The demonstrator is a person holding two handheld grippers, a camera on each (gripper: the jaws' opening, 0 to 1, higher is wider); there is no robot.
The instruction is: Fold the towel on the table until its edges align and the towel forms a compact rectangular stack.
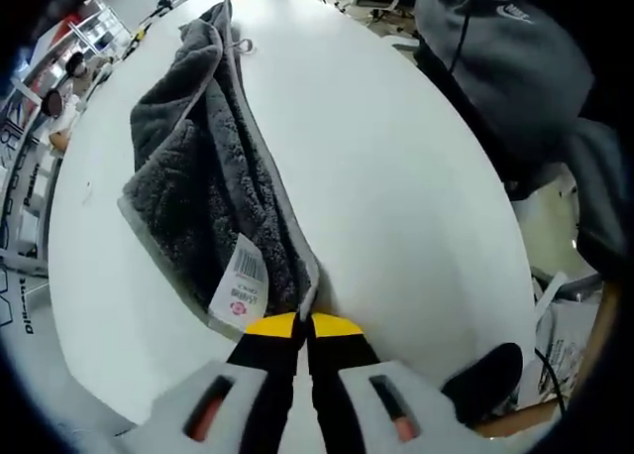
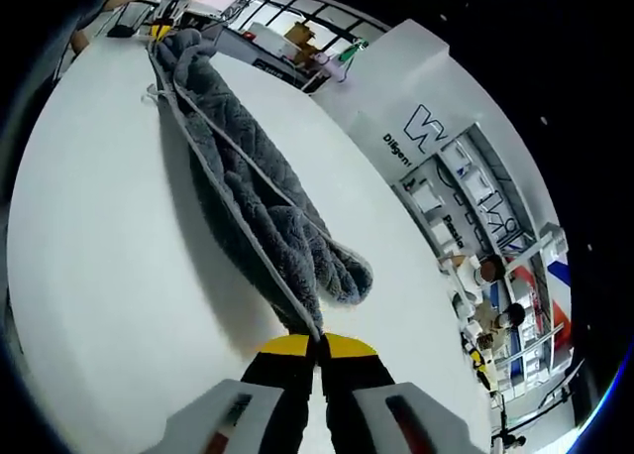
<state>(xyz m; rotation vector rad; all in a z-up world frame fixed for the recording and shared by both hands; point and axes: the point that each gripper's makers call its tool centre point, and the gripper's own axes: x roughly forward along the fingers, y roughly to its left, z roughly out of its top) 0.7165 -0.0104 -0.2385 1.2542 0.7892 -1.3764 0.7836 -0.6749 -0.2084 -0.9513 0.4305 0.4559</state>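
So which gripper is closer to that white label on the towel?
Left. The left gripper pinches the towel right beside the label; the right gripper holds the far end.

Person's grey hooded sweatshirt [image 1: 505, 53] at one o'clock, shelving with clutter [image 1: 74, 53] at ten o'clock, lettered white panel [image 2: 451, 127] at two o'clock

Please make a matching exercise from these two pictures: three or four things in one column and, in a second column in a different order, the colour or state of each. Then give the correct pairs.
Things:
1. towel
2. table
3. label on the towel
4. left tool

Colour or state:
A. white and bare around the cloth
B. shut on a corner of the cloth
C. dark grey, bunched into a long strip
D. white, with a barcode and a red mark

Pairs: 1-C, 2-A, 3-D, 4-B
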